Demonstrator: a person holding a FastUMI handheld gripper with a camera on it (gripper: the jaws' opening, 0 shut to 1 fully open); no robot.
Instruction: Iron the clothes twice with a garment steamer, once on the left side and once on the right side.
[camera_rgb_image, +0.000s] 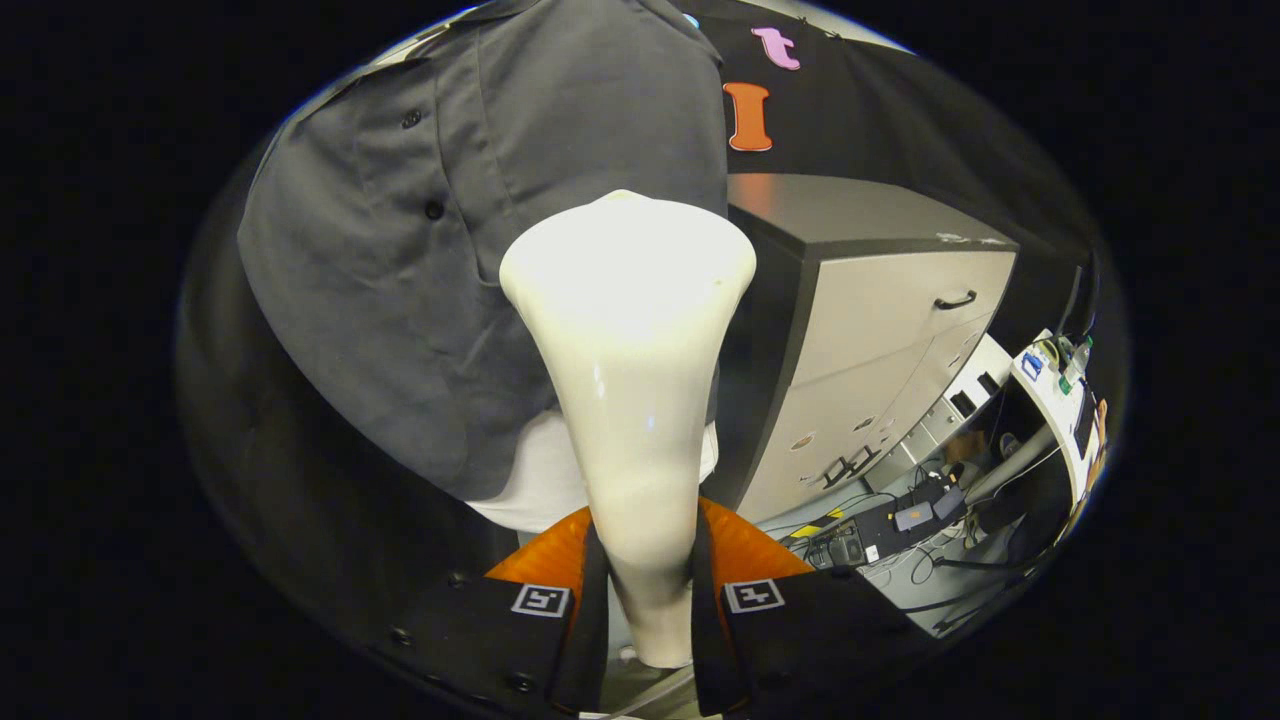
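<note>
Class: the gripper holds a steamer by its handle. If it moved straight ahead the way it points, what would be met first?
The gripper is shut on the steamer, so the steamer's head leads. It would most likely meet the grey shirt first, just beyond the head. How near they are, or whether they touch, cannot be told.

To your right stands a cabinet (880, 330) with pale drawer fronts, a dark top and dark handles. Beyond it, on the floor (800, 525), you have tangled cables (900, 560) and small electronic boxes (915, 515) beside a white bench (1050, 400).
</note>
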